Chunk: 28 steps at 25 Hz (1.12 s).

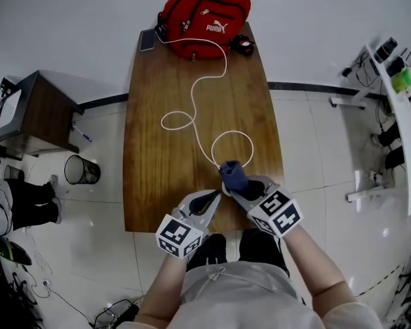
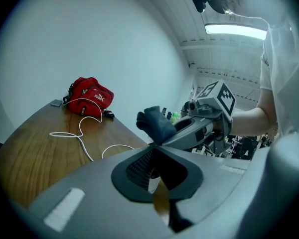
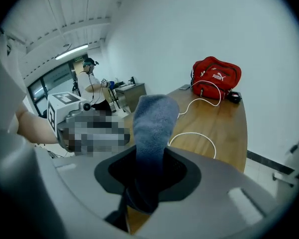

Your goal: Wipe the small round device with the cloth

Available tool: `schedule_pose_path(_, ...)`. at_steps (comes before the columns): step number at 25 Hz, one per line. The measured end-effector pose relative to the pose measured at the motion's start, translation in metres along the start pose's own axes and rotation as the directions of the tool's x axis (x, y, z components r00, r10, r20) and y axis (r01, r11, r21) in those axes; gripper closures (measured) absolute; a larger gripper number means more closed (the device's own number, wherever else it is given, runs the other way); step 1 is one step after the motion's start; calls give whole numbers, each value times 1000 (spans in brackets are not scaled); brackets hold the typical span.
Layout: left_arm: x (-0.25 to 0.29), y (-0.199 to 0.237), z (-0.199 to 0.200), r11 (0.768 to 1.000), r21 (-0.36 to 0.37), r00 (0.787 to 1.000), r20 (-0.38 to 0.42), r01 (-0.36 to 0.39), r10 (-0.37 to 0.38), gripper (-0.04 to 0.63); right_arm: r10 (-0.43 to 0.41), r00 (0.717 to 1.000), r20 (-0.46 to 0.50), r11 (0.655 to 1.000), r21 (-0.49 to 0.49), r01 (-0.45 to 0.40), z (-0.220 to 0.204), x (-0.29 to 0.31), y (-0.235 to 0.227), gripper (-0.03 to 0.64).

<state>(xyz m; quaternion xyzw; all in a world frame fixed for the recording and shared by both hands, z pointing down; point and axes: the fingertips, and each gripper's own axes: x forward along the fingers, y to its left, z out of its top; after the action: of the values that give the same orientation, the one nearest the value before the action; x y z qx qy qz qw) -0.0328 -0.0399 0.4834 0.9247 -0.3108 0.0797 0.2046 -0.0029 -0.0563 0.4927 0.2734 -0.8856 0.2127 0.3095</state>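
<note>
Pushing hard from 3 o'clock, the right gripper (image 1: 231, 188), jaws clamping the cloth (image 1: 233, 174), could knock the small round device (image 2: 152, 183) from the left gripper (image 1: 214, 196)'s closed jaws.

Red bag (image 1: 204, 19) and phone (image 1: 147, 40) on wooden table (image 1: 157, 184).

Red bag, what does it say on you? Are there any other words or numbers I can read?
"PUMA": white letters on the red bag.
Marker cubes: only black-and-white square patterns, no letters or numbers.
Nothing else can be read; everything else is too small or blurred.
</note>
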Motion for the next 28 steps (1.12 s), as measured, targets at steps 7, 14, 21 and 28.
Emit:
schedule_pose_path(7,12,0,-1,999,-33,1000,-8,-9,9,589,12,997,73,969,244,-29,-16,4,-42,500)
schedule_pose_path(14,33,0,-7,999,27,998,-54,-19,20,556,21,1000,-18,941,339,-14,-62,1,-69,500)
schedule_pose_path(21,37,0,-29,997,9,989,-130,-70,71,438,207,977,57,972,103,-212,29,2,-26,502)
schedule_pose_path(28,41,-7,-39,993,-57,986,-134,-105,96,397,228,972,-49,971,89,-223,18,36,-32,500)
